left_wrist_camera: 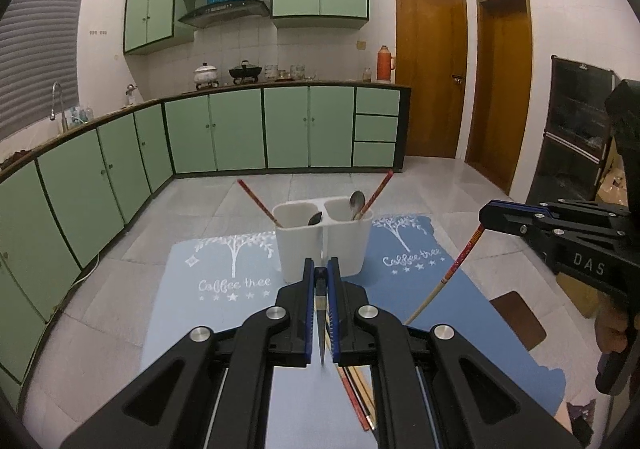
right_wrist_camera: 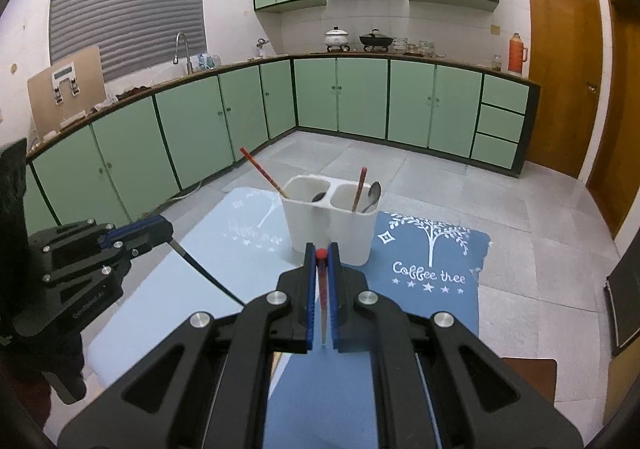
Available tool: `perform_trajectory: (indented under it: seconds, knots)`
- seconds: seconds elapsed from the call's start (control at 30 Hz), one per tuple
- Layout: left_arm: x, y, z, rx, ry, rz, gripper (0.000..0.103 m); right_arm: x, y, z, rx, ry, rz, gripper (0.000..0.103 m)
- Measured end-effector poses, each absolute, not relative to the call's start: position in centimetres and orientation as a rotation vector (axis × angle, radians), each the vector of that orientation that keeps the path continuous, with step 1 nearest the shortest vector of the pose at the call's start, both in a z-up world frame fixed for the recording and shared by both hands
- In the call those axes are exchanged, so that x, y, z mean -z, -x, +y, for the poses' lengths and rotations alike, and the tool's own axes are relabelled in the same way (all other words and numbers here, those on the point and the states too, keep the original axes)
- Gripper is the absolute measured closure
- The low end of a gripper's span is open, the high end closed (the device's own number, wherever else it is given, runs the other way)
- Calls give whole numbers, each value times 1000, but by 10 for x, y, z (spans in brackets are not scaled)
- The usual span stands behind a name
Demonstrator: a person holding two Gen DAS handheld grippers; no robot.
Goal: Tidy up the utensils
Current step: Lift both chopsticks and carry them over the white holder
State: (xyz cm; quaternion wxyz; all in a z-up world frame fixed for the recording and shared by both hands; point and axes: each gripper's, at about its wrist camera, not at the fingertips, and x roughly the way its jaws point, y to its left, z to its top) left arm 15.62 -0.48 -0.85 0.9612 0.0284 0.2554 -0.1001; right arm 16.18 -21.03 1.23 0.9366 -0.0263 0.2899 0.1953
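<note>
A person is holding two grippers above a white two-cup holder (left_wrist_camera: 322, 237) that is standing where a pale blue mat (left_wrist_camera: 208, 289) and a darker blue mat (left_wrist_camera: 416, 261) meet. The left gripper (left_wrist_camera: 321, 269) is clamped on a thin dark utensil (left_wrist_camera: 321, 313), probably a spoon handle, hanging down between its jaws. The right gripper (right_wrist_camera: 321, 255) is clamped on a red chopstick (right_wrist_camera: 322, 297), seen from the left camera slanting down below the jaws. Each cup is already holding one chopstick and one spoon. To do this step well, each piece is probably best carried over its cup, tipped near upright, and lowered clear of the centre divider before releasing, one hand at a time so the tools are not colliding. More chopsticks (left_wrist_camera: 360, 397) are lying on the mat beneath the left gripper. The mats are lying on a grey tiled surface, in a kitchen with green cabinets (right_wrist_camera: 360, 97) and wooden doors (left_wrist_camera: 430, 73).
</note>
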Motion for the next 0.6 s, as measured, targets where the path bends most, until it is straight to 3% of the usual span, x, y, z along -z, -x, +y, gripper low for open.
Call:
perform_trajectory:
  seconds: [0.6]
  knots:
    - [-92, -211, -8, 205, -33, 291, 97, -112, -227, -216, -418, 25, 409, 98]
